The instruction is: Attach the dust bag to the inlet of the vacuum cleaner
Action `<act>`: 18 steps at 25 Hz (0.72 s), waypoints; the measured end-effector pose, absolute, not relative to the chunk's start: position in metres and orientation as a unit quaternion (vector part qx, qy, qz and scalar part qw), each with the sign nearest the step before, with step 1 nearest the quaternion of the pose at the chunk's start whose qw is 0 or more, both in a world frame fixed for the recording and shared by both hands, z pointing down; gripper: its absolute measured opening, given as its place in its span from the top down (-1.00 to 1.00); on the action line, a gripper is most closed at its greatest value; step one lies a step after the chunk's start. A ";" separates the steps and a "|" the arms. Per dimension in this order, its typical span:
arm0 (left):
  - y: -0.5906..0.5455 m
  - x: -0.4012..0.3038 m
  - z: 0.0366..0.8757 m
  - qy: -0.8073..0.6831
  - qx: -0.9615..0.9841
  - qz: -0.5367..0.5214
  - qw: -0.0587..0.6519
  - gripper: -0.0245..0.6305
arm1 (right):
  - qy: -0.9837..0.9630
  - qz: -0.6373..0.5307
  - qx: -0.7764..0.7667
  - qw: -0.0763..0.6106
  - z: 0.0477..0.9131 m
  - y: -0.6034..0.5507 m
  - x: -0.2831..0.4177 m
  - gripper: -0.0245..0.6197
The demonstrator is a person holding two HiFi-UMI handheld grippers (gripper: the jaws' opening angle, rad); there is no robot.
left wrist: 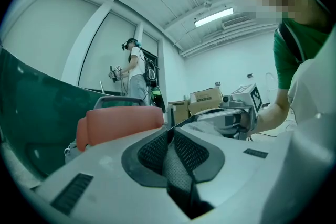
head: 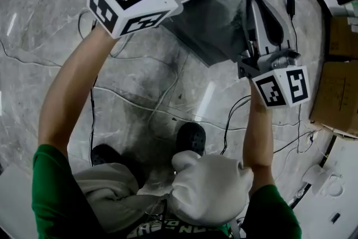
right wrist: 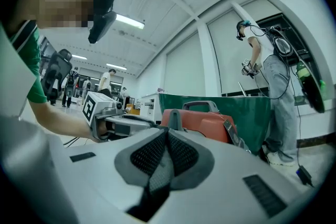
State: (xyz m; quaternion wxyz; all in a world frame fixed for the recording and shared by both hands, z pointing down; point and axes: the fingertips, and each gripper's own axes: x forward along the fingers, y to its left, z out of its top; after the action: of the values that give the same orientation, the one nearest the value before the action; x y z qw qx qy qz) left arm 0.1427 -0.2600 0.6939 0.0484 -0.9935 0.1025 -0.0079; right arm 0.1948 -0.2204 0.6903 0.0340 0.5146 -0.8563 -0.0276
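Left gripper view: left gripper (left wrist: 170, 132) tongs closed, mesh pads pressed together, thin edge of the dust bag (left wrist: 202, 120) pinched at the tips. The bag edge runs right from there towards the other gripper. Orange vacuum cleaner (left wrist: 119, 126) sits just past the tongs on the left, with a green barrier (left wrist: 31, 123) behind it. A second person (left wrist: 134, 73) with a headset stands far back. Cardboard boxes (left wrist: 206, 98) are stacked against the far wall.

Right gripper view: right gripper (right wrist: 168, 131) tongs also closed, pads together, on the same bag edge, which runs left to the left gripper. The vacuum cleaner, grey handle on top, is just beyond the tips, slightly right, in front of the green barrier. The second person stands at far right.

Head view: the grey bag hangs in the air between the two grippers, above the floor (head: 168, 92). The left gripper holds it from the left, the right gripper from the right. The vacuum cleaner is at the far edge, just beyond the bag's top. Cannot tell if bag and vacuum touch; the inlet can't be made out. Cables (head: 235, 120) trail over the floor. More boxes lie at far right. The holder's shoes (head: 190, 137) are near, under the bag.
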 end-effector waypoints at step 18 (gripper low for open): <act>-0.243 0.111 0.600 0.210 -0.971 -0.113 0.011 0.81 | -0.819 0.107 0.539 0.164 0.598 -0.192 0.191 0.83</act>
State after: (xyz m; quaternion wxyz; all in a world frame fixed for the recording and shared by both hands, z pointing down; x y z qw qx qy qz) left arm 0.1108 -0.2428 0.6002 0.0108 -0.9712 0.2096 -0.1131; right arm 0.1905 -0.1923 0.5976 0.1642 0.5385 -0.8194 0.1074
